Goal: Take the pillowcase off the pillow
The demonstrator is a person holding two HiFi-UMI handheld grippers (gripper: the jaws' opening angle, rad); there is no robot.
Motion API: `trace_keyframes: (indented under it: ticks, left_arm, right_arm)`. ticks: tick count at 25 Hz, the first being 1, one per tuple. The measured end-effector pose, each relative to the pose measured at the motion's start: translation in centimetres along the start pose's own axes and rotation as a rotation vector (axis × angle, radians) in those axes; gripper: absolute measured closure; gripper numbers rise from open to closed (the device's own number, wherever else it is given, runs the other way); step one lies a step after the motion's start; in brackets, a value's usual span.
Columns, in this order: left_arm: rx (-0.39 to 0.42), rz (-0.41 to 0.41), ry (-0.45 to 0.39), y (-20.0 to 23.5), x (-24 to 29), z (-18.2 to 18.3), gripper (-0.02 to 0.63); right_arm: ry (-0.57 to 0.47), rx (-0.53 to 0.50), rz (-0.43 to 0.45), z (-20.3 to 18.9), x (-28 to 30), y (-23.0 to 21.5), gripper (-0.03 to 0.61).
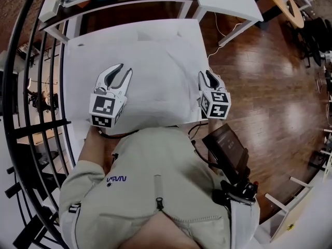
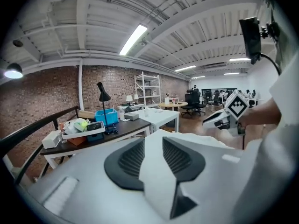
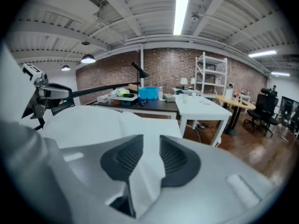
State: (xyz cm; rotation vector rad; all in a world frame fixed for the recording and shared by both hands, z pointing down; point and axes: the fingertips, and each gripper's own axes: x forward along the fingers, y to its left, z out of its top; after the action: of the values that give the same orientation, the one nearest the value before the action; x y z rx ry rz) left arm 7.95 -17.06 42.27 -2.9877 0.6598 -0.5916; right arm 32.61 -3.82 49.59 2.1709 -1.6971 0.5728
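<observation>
- Far left, the black railing [image 1: 31, 87] runs close beside the table: hard, thin metal bars, something an elbow could knock on a wide pull.
- The left gripper [image 1: 126, 68] hovers over the pillowcase's near left corner. Its jaws stand apart with a soft fold of white cloth between the ribbed black pads [image 2: 131, 157], loose and not pinched, I'd say. If it closes too deep, it could grab the pillow with the case and drag both along.
- In the middle, the pillowcase [image 1: 155, 82] lies flat on the white table [image 1: 72, 61] and, as far as I can judge, the pillow is inside it. It is a matte, faintly creased, limp white rectangle. With white on white, the open hem is hard to spot, so a pull could start from the wrong end.
- The right gripper [image 1: 205, 74] is at the near right corner. Its jaws are also parted, with slack white fabric between them. A thin pinch there may slip free.
- On the right is the glossy wooden floor [image 1: 259, 77]. The pillowcase's right edge lies at the table's brink, so a sideways tug could slide everything off.
</observation>
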Motion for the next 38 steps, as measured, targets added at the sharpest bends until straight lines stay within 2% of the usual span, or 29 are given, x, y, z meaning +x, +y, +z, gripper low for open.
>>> trace_keyframes:
  ticks: [3, 4, 7, 11, 13, 16, 18, 21, 22, 24, 26, 29, 33, 38]
  left_arm:
    - [0.025, 0.015, 0.033, 1.1, 2.4, 0.2, 0.436]
    - [0.037, 0.012, 0.061, 1.3, 3.4, -0.1, 0.411]
    - [0.057, -0.036, 0.187, 1.2, 6.2, -2.2, 0.403]
    - [0.049, -0.145, 0.355, 0.7, 7.7, -6.8, 0.427]
    - [0.033, -0.171, 0.4, 1.0, 6.9, -8.7, 0.448]
    - [0.053, -0.185, 0.426, 0.0, 6.6, -9.2, 0.509]
    - [0.075, -0.184, 0.42, -0.8, 7.0, -8.7, 0.564]
    - [0.073, -0.178, 0.387, -1.1, 7.1, -8.0, 0.592]
    - [0.067, -0.174, 0.372, -1.1, 7.0, -7.8, 0.594]
    - [0.051, -0.159, 0.333, -0.9, 6.5, -7.2, 0.597]
    - [0.027, -0.133, 0.271, -0.3, 5.7, -5.9, 0.598]
    - [-0.015, -0.108, 0.178, 0.3, 3.5, -4.0, 0.6]
    - [-0.036, -0.103, 0.121, -1.0, 1.2, -2.3, 0.6]
    - [-0.029, -0.076, 0.04, -1.1, -1.0, -0.1, 0.6]
  right_arm:
    - [-0.005, -0.038, 0.057, 1.7, 1.6, 1.6, 0.479]
    - [-0.007, -0.049, 0.073, 2.4, 2.0, 2.0, 0.479]
    - [-0.012, -0.068, 0.107, 4.1, 3.4, 2.5, 0.471]
    - [-0.003, -0.066, 0.132, 5.7, 7.1, 3.8, 0.47]
    - [0.018, -0.058, 0.164, 5.8, 9.6, 5.6, 0.452]
    - [0.067, -0.07, 0.197, 5.9, 12.0, 6.4, 0.429]
    - [0.116, -0.093, 0.195, 5.3, 13.3, 6.0, 0.422]
    - [0.2, -0.132, 0.201, 3.3, 15.2, 6.2, 0.424]
    - [0.222, -0.144, 0.206, 2.6, 15.5, 6.5, 0.443]
    - [0.235, -0.171, 0.199, 2.2, 15.8, 7.0, 0.572]
    - [0.205, -0.206, 0.155, 3.1, 15.8, 6.3, 0.574]
    - [0.147, -0.194, 0.09, 4.6, 15.5, 4.4, 0.574]
    - [0.104, -0.132, 0.068, 5.7, 14.2, 1.4, 0.574]
    - [0.069, -0.098, -0.078, 6.6, 13.4, -3.0, 0.575]
